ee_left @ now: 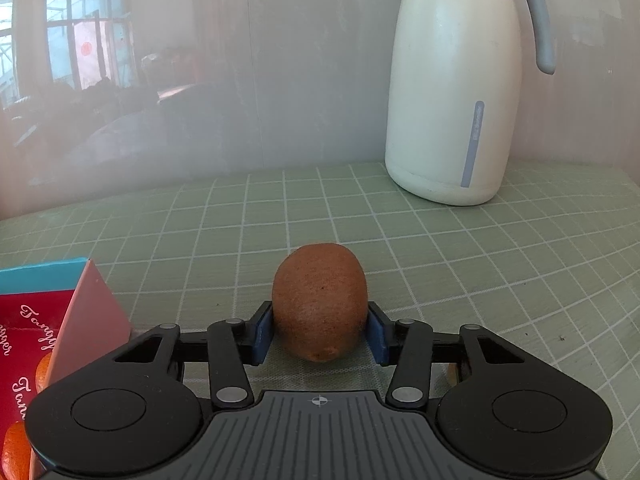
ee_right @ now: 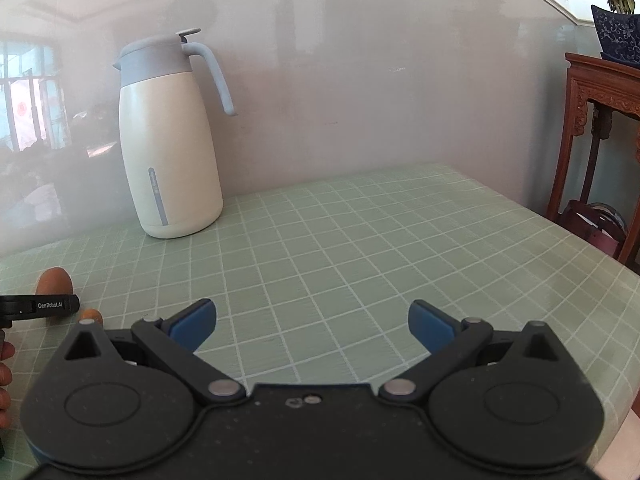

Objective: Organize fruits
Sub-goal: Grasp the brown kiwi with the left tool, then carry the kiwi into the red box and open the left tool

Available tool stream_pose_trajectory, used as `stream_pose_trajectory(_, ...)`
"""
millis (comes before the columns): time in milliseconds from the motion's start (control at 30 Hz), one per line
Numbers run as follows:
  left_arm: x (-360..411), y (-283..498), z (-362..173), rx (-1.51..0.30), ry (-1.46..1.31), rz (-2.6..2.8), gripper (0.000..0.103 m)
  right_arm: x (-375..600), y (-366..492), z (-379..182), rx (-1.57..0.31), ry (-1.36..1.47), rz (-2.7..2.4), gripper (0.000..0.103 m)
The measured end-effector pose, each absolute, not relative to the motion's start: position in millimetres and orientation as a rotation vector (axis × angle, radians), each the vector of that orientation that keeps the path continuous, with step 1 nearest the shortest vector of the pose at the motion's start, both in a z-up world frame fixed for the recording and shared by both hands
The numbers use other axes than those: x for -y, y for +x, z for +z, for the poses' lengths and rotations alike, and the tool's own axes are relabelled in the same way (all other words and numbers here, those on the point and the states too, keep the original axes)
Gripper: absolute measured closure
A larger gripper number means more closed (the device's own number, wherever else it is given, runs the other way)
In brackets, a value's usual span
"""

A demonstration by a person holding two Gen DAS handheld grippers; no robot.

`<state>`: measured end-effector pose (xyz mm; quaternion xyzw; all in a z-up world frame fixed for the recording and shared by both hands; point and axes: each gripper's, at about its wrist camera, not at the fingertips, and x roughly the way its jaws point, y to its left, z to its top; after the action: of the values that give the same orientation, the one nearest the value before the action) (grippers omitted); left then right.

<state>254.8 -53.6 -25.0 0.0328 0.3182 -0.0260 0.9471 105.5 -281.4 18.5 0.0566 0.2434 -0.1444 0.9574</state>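
Note:
A brown kiwi (ee_left: 320, 300) sits between the blue pads of my left gripper (ee_left: 320, 336), which is shut on it, just over the green checked tablecloth (ee_left: 480, 280). The same kiwi (ee_right: 54, 280) shows at the far left of the right wrist view, behind the left gripper's black finger (ee_right: 40, 305). A small orange-brown fruit (ee_right: 91, 315) lies on the cloth beside it. My right gripper (ee_right: 312, 324) is open and empty above the cloth. Oranges (ee_left: 42, 372) show at the lower left, beside a red and pink box (ee_left: 48, 320).
A cream and grey-blue thermos jug (ee_left: 456, 88) stands at the back by the glossy wall; it also shows in the right wrist view (ee_right: 172, 140). A carved wooden stand (ee_right: 600, 128) is beyond the table's right edge.

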Motion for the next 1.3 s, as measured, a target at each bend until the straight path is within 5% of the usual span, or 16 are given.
stream_pose_trajectory(1300,-11.6,117.8,11.7,-0.485,0.044,0.02,0.057,223.9,104.9,28.0,-0.453,0.004,-0.136,0.0)
